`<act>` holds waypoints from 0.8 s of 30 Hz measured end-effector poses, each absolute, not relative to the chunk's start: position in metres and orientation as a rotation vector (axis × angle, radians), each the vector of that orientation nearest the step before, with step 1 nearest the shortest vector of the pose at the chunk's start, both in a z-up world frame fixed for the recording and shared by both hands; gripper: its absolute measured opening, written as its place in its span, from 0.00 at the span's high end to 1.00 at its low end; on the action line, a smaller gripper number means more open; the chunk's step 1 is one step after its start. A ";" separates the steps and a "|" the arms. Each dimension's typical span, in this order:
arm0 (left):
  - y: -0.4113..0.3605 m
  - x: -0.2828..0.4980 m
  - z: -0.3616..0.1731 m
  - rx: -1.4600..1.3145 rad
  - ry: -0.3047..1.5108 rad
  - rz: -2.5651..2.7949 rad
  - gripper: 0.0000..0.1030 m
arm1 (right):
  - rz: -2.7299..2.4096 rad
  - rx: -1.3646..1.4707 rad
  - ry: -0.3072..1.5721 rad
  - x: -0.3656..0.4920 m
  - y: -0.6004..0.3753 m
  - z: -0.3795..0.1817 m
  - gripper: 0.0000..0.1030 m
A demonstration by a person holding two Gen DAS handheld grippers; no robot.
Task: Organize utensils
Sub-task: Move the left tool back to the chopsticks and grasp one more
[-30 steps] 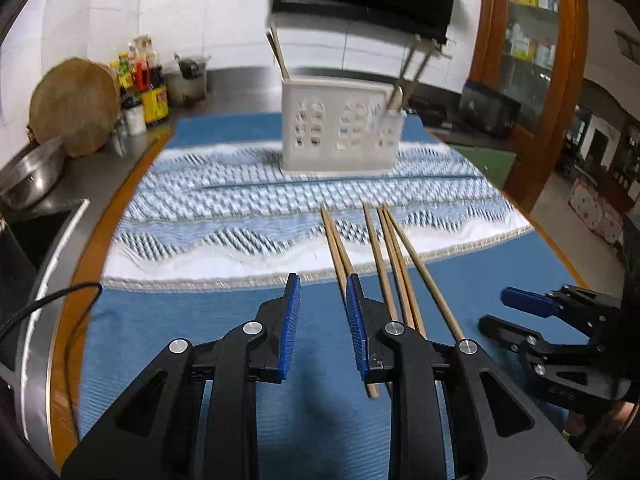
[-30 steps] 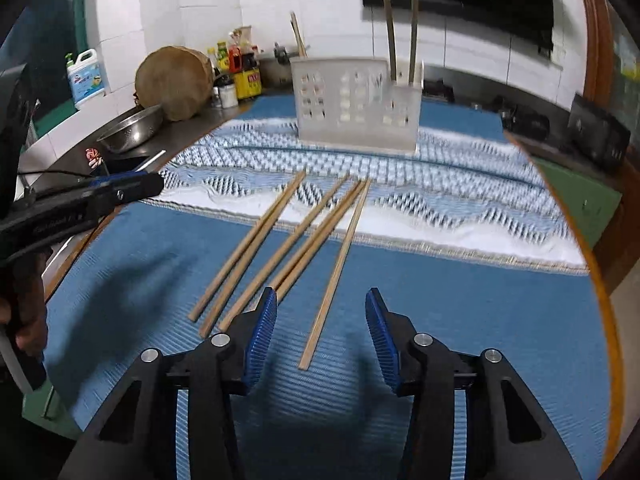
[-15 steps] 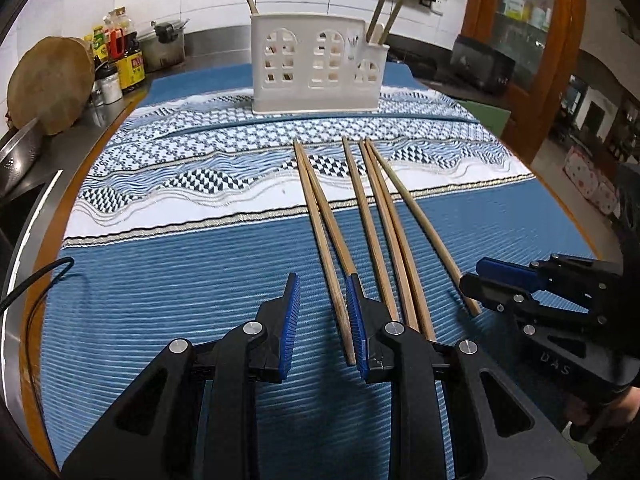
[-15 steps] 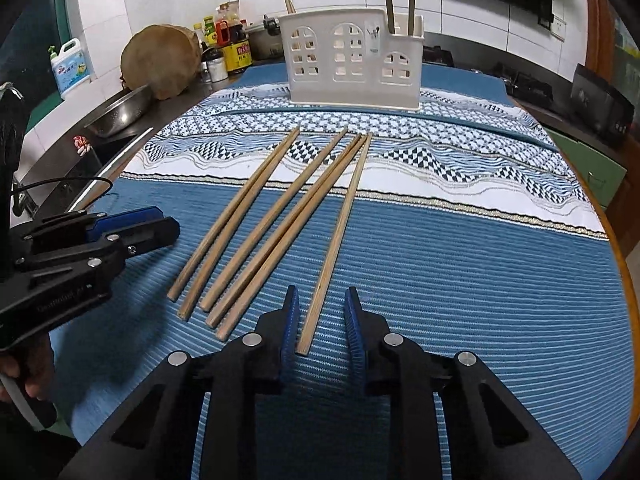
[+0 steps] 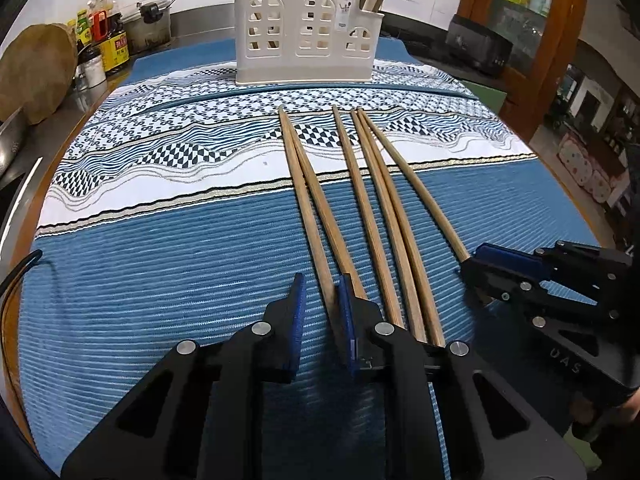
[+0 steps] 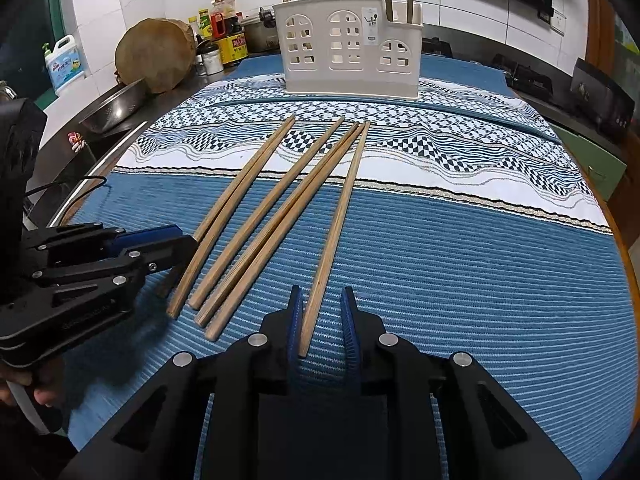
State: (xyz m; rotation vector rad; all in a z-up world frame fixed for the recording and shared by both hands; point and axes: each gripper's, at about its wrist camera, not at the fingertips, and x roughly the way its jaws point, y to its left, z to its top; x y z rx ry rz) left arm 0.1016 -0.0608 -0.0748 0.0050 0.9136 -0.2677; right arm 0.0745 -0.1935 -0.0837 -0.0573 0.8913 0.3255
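Several wooden chopsticks (image 5: 376,200) lie side by side on a blue patterned cloth (image 5: 160,240); they also show in the right wrist view (image 6: 276,208). A white utensil holder (image 5: 304,32) stands at the far end with a few chopsticks in it, also in the right wrist view (image 6: 348,44). My left gripper (image 5: 320,296) is open, low over the near end of the leftmost chopstick (image 5: 308,208). My right gripper (image 6: 320,308) is open, its jaws on either side of the near end of the rightmost chopstick (image 6: 336,224).
A round wooden block (image 6: 156,54), sauce bottles (image 6: 224,32), a detergent jug (image 6: 64,62) and a metal bowl (image 6: 116,106) stand at the left by a sink. A black appliance (image 5: 478,46) sits at the right. The counter edge runs along the right side.
Both grippers have moved forward and down to the chopsticks' near ends. The right gripper's jaws have narrowed around the rightmost chopstick.
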 end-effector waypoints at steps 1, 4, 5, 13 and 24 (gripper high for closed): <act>-0.061 0.102 -0.075 0.007 0.911 -0.266 0.85 | 0.325 -0.059 0.891 0.075 -0.194 -0.084 0.83; -0.059 0.104 -0.074 0.000 0.914 -0.261 0.89 | 0.322 -0.059 0.890 0.075 -0.195 -0.084 0.85; -0.058 0.105 -0.074 -0.001 0.915 -0.260 0.91 | 0.321 -0.060 0.890 0.075 -0.194 -0.084 0.85; -0.060 0.105 -0.075 0.009 0.915 -0.245 0.91 | 0.309 -0.081 0.888 0.076 -0.191 -0.085 0.85; -0.061 0.108 -0.075 0.016 0.913 -0.245 0.91 | 0.303 -0.086 0.884 0.076 -0.191 -0.086 0.90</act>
